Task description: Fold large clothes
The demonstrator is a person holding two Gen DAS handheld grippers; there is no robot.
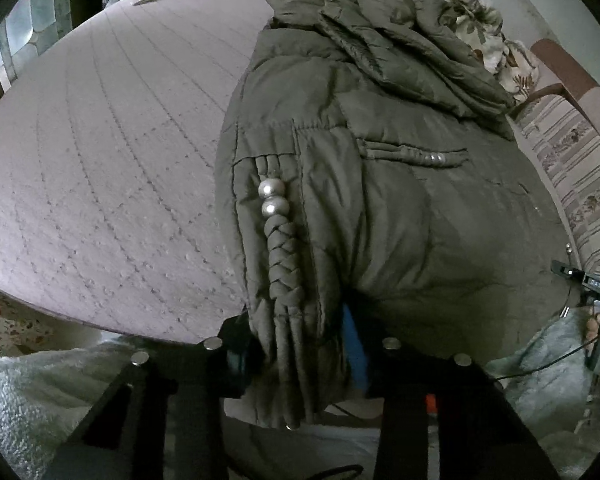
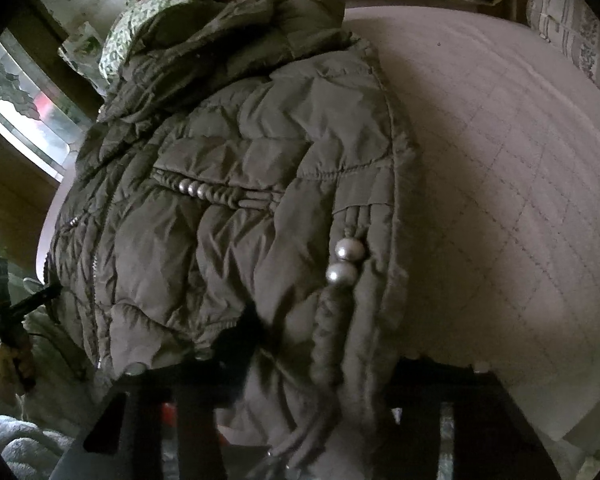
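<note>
Since both my left fingers (image 1: 300, 364) and right fingers (image 2: 300, 384) are clamped on the jacket (image 1: 380, 200) hem, I'd lift evenly and fold toward the collar on the bed (image 1: 100, 160).

My left gripper (image 1: 300, 354) and right gripper (image 2: 300, 364) both reach forward side by side, fingers clamped on the jacket (image 1: 380, 200) hem

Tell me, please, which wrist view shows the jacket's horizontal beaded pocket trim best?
The right wrist view: the pocket trim crosses the middle of the jacket, its silver beads distinct. In the left wrist view the same trim sits further right, darker, with its beads small and bunched together.
</note>
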